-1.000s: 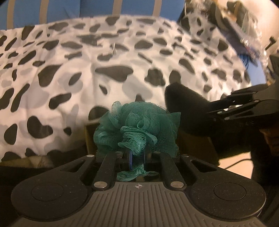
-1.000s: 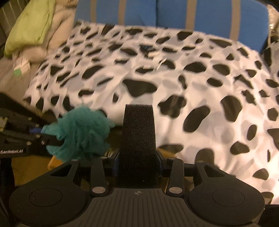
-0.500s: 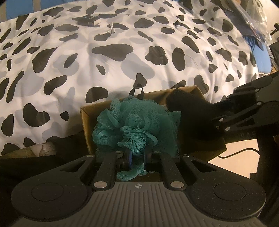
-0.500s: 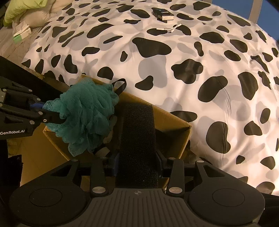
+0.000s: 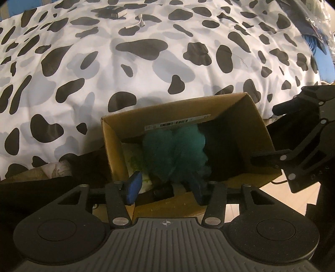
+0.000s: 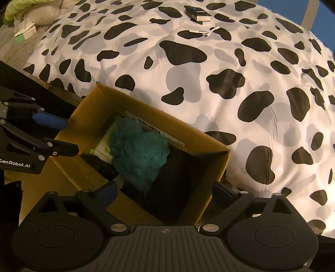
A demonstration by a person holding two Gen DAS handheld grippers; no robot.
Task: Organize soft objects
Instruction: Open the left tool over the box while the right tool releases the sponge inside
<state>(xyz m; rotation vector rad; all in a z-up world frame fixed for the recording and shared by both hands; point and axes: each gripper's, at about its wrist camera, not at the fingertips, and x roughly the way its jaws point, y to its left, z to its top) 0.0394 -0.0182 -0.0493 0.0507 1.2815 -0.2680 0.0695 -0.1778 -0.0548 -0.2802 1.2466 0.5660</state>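
Observation:
A brown cardboard box [image 5: 125, 123] [image 6: 88, 108] stands against the bed's near edge. A teal mesh bath pouf [image 5: 178, 150] [image 6: 138, 152] lies inside it, blurred. A black foam sponge [image 6: 167, 188] lies beside the pouf at its right, dark and hard to make out. A white packet [image 6: 104, 144] lies under the pouf. My left gripper [image 5: 165, 190] is open and empty over the box's near wall. My right gripper [image 6: 165, 194] is open and empty above the box.
The bed wears a white cover with black cow spots [image 5: 146, 62] [image 6: 209, 73]. On it, far off, lie a small dark box [image 6: 197, 13] and a white cable [image 6: 206, 31]. A green and white pillow pile [image 6: 27, 12] sits at the far left.
Both grippers opened above the box. The teal pouf dropped from my left gripper and the black sponge from my right, into the box.

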